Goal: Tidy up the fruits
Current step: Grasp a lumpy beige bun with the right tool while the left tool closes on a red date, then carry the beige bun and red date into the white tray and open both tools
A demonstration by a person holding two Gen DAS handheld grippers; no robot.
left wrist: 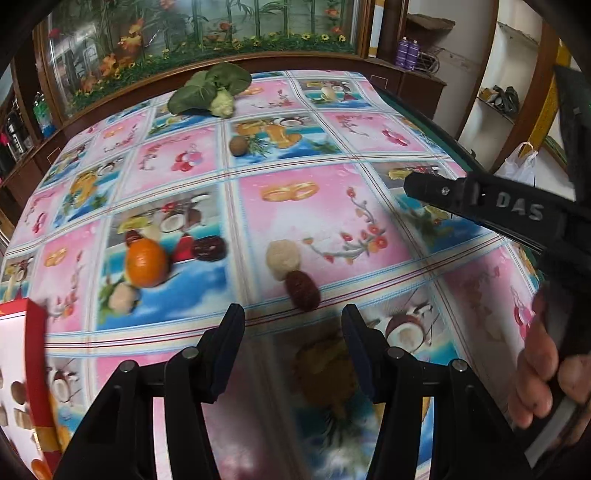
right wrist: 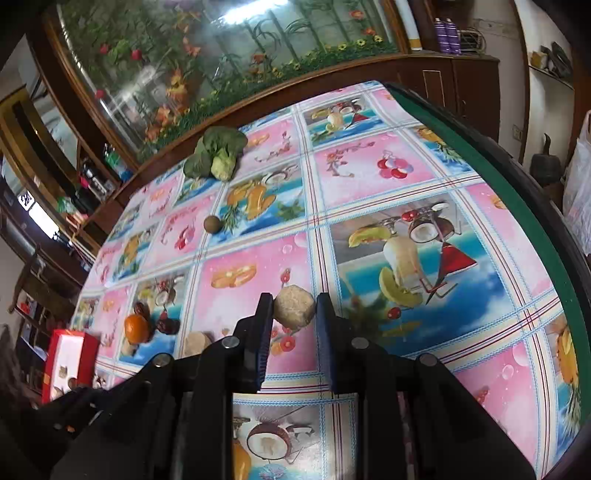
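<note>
A leafy green vegetable lies on the fruit-print tablecloth at its far edge. Behind the cloth stands a flower-painted glass cabinet; two purple bottles stand right of the cabinet.

Wide bare stretch of tablecloth lay open right of centre. Left side crowded: orange, dates, pale lumps bunched together. Red box blocked near-left corner. Leafy greens sat at far edge. Small brown fruit stood alone mid-table.
</note>
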